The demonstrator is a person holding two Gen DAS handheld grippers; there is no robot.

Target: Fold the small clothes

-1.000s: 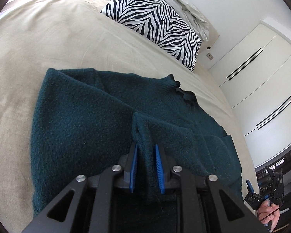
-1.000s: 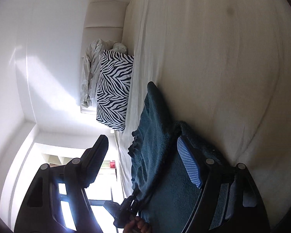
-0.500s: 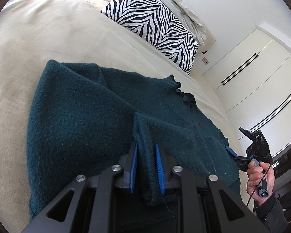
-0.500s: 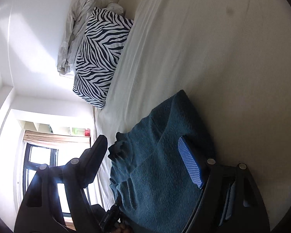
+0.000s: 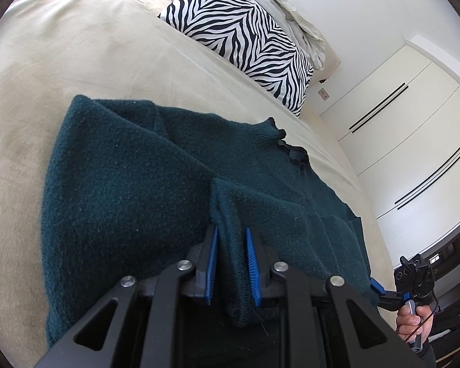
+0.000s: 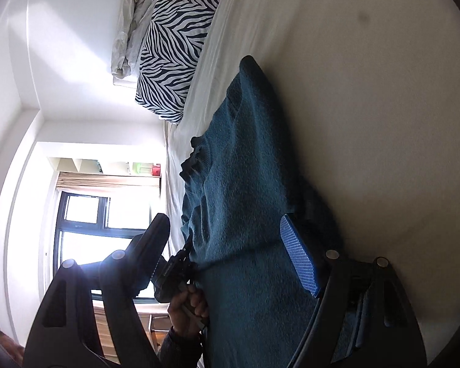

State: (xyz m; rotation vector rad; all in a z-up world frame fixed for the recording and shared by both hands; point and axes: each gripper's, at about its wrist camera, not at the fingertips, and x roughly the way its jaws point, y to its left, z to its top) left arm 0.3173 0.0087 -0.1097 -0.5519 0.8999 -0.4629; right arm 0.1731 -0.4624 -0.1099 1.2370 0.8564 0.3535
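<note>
One dark green sweater [image 5: 132,190] lies on one bed [image 5: 61,55]. One zebra pillow [image 5: 242,36] leans at the head, with one crumpled pale blanket [image 5: 285,9] behind it. Two grippers show, the left gripper [image 5: 231,266] and the right gripper [image 6: 227,257], each in one hand: the right hand [image 5: 412,322] and the left hand [image 6: 188,309]. One wall socket [image 5: 323,93]. One window [image 6: 82,230]. Four long black handles mark the wardrobe [image 5: 414,141].

A sweater [image 5: 132,184] is spread on the bed [image 5: 61,61] ahead of the left gripper [image 5: 231,263], one fold caught between its jaws; a pillow [image 5: 239,36] lies beyond.
</note>
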